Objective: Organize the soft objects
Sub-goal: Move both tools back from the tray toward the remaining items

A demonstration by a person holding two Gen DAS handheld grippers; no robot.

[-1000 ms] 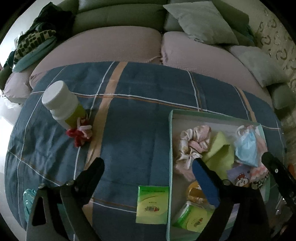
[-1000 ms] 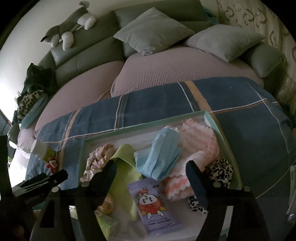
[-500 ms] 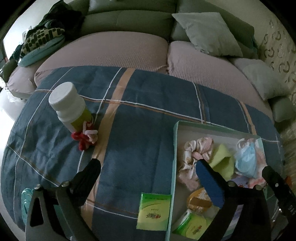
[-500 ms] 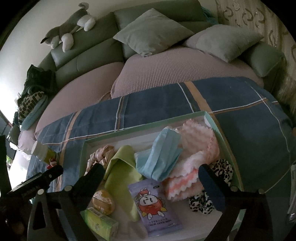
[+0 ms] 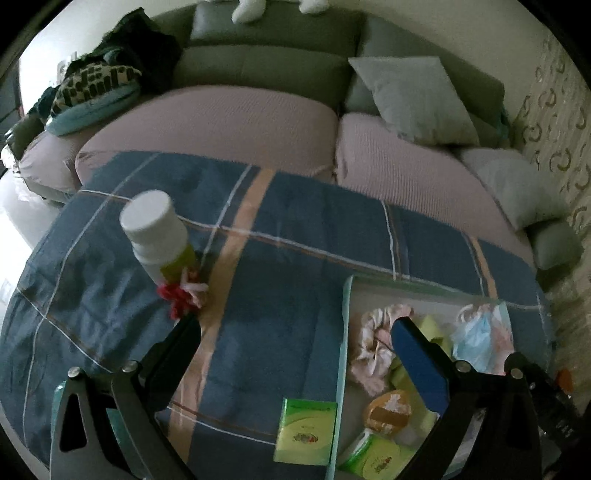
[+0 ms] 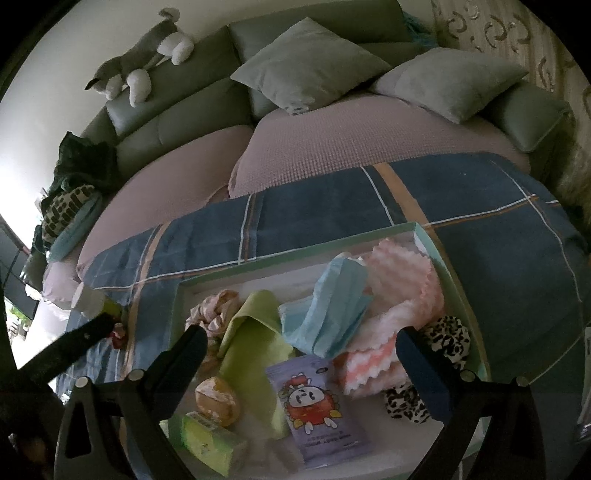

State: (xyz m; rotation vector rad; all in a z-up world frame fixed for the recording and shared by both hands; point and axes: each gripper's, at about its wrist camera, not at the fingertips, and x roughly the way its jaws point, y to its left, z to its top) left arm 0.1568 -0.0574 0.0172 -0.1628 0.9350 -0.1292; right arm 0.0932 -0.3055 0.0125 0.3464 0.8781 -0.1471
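Plush toy [image 5: 251,7] cut off, possibly dog.

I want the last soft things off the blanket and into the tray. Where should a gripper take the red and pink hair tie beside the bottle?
Probably pinch the hair tie across its bunched loops from above, coming in on the side away from the white-capped bottle, which it appears to touch. It lies low on the blanket, so a sideways approach risks tipping the bottle.

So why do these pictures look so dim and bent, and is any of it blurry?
Both views are fisheye, so the sofa bows and the corners go black. Light comes only from the left edge, leaving the tray dim. The left wrist view is slightly smeared around the bottle.
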